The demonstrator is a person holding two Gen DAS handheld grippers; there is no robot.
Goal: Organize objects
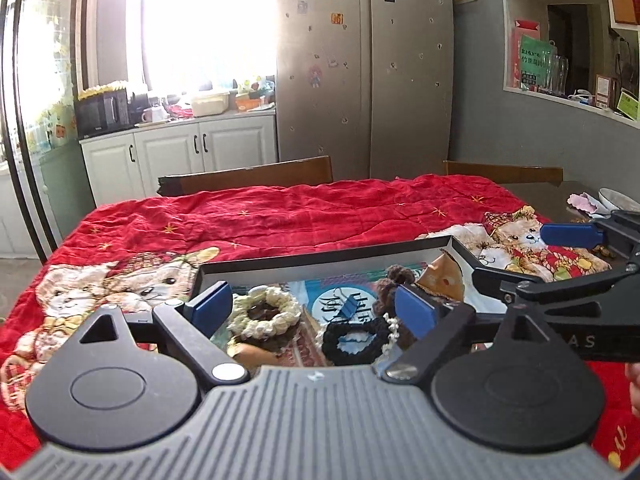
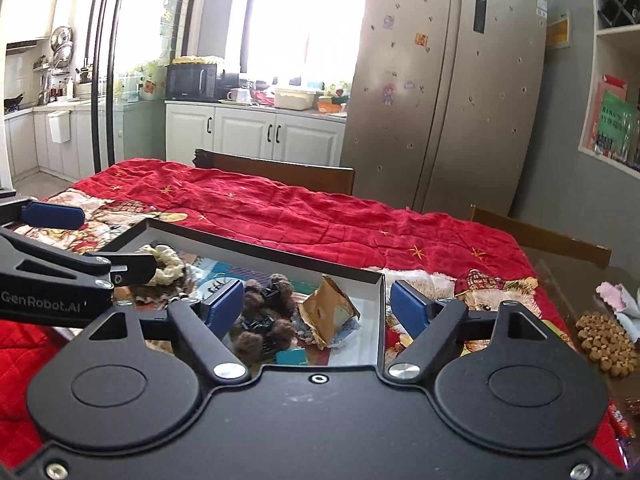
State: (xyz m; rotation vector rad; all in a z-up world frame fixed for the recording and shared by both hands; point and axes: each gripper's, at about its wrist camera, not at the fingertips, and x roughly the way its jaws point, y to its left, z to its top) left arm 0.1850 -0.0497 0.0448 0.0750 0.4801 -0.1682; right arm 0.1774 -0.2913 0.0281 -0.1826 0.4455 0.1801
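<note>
Covering the table: red quilt (image 1: 280,216) with teddy-bear print, spread flat.
Tray: shallow black-rimmed box (image 1: 320,258) resting on the quilt, near edge under both grippers.
Left gripper (image 1: 310,310): jaws spread wide, nothing between the blue pads; hovers over the tray's left half.
Right gripper (image 2: 316,308): jaws wide apart, gripping nothing; hangs over the tray's right corner.
Cream scrunchie (image 1: 266,312): in the tray, left side, lying flat.
Black scrunchie (image 1: 356,340): in the tray, just right of the cream one.
Brown pom-pom hair claw (image 2: 266,316): in the tray, between centre and right.
Torn brown packet (image 2: 326,312): beside the claw, near the tray's right wall.
Blue binder clip (image 1: 346,306): small, between the scrunchies.
</note>
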